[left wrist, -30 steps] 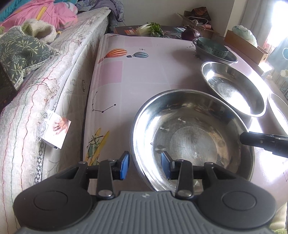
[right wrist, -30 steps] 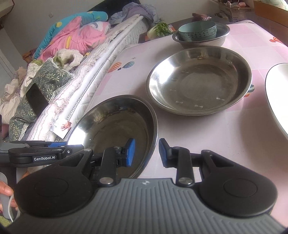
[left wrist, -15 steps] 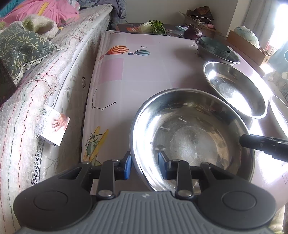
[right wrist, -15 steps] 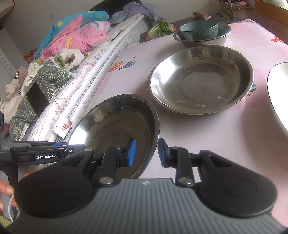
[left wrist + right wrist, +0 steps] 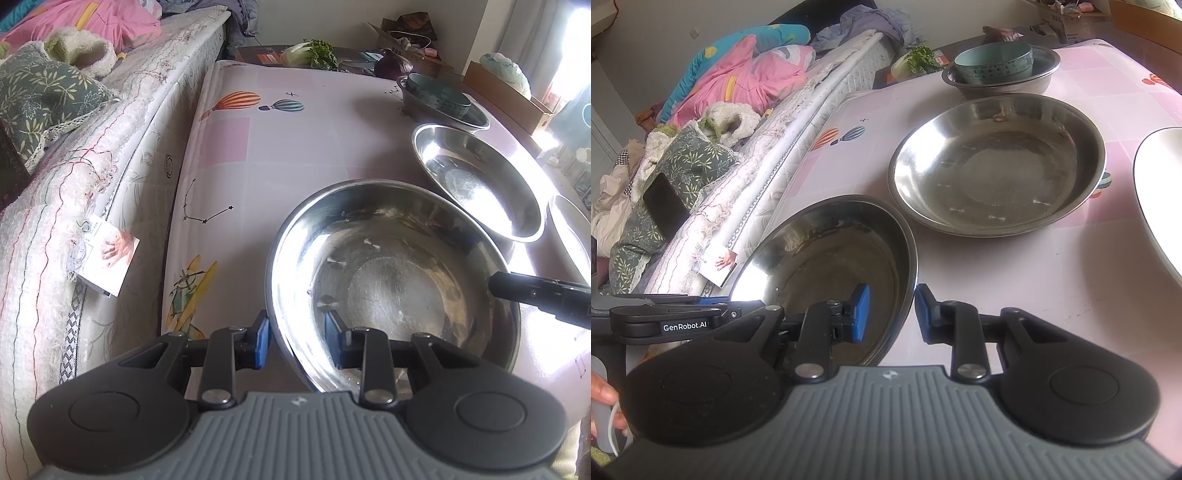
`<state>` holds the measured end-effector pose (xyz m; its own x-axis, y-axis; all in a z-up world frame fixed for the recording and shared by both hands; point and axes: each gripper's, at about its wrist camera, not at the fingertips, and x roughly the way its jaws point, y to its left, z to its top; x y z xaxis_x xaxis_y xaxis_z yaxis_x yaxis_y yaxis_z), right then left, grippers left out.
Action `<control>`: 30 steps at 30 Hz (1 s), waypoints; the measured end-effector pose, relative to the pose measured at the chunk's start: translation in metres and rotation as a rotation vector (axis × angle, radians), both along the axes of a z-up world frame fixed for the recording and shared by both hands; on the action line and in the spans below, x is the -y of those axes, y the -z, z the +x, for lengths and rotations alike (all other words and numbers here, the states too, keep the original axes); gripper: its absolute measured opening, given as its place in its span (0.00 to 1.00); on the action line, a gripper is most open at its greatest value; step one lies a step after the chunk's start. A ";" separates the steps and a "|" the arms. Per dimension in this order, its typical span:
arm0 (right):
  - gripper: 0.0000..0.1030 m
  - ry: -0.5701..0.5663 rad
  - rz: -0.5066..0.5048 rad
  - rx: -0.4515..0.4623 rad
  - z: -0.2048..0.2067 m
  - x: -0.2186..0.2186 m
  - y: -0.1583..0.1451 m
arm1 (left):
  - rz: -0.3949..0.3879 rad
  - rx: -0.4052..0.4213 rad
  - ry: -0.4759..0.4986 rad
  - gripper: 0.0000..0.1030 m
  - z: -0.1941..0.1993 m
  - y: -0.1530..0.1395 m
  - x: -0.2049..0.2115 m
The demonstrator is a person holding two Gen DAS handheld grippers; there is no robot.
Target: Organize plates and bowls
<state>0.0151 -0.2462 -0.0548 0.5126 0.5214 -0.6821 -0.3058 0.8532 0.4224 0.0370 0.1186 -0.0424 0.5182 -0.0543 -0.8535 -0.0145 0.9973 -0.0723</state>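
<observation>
The left gripper (image 5: 297,338) straddles the near rim of the steel bowl (image 5: 391,280), pads seemingly clamped on it. The right gripper (image 5: 888,314) pinches the same bowl's opposite rim, low in its frame. Beyond, at centre right, sits a second steel bowl (image 5: 997,166); farther up, a teal bowl (image 5: 993,62) nests in another basin on the pink table (image 5: 1052,273).

A table covered in a pale pink cloth printed with hot-air balloons (image 5: 258,155) carries a row of dishes: a wide shallow steel bowl (image 5: 391,273) nearest, a second shallow steel bowl (image 5: 476,181) just beyond, a deeper steel bowl (image 5: 1001,79) farthest, and a white plate (image 5: 1160,206) at the edge.
</observation>
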 end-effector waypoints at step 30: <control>0.22 0.004 -0.053 0.001 0.007 -0.006 -0.002 | -0.085 -0.007 0.008 0.18 -0.005 0.005 -0.013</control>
